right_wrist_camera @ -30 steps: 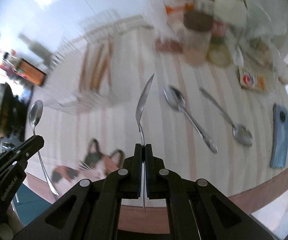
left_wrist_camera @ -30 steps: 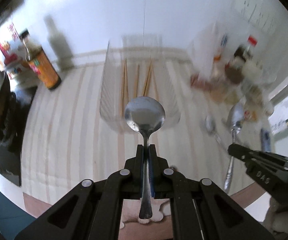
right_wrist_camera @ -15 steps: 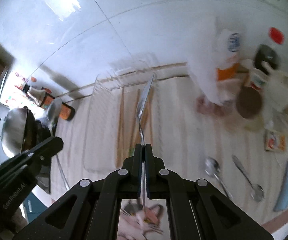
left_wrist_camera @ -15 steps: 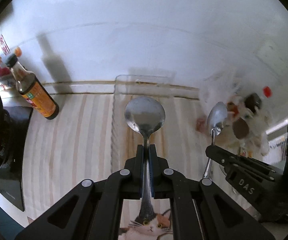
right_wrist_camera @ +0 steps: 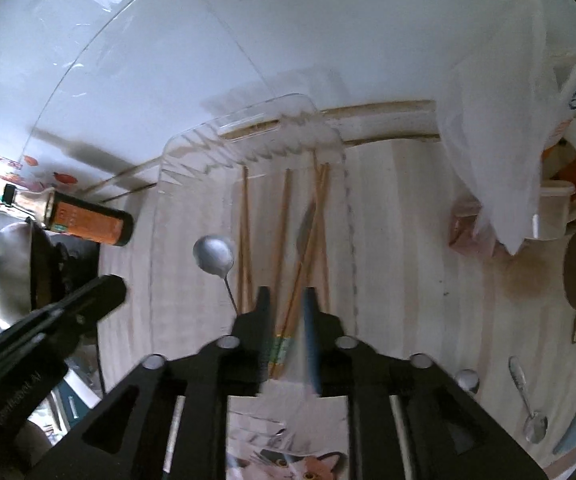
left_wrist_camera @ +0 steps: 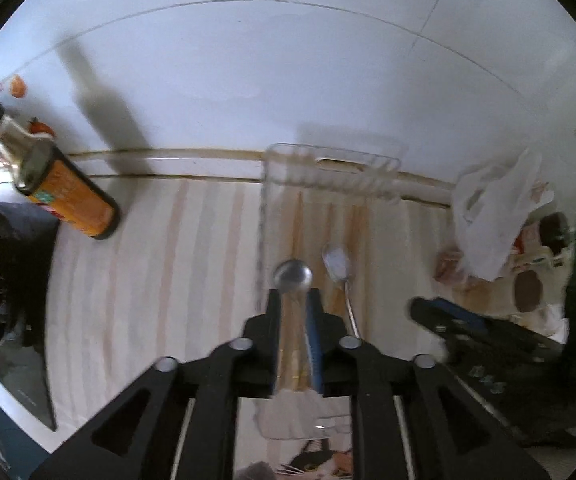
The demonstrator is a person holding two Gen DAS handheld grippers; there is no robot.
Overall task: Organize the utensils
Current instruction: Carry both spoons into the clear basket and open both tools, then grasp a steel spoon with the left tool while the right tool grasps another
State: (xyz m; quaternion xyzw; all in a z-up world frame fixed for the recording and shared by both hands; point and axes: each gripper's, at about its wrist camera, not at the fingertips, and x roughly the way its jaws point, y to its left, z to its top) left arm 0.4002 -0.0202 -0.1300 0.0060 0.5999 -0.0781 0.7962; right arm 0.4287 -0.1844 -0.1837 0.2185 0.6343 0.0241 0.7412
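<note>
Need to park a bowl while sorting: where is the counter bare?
Bare striped counter lies between the sauce bottle and the left wall of the clear tray. A narrower strip runs between the tray's right wall and the plastic bag. Crowded: the tray, with chopsticks and spoons, and the right end, with the bag and loose spoons.

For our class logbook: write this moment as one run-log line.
left gripper: open | right gripper: open | left spoon: loose, in clear tray | right spoon: likewise | chopsticks: in tray
</note>
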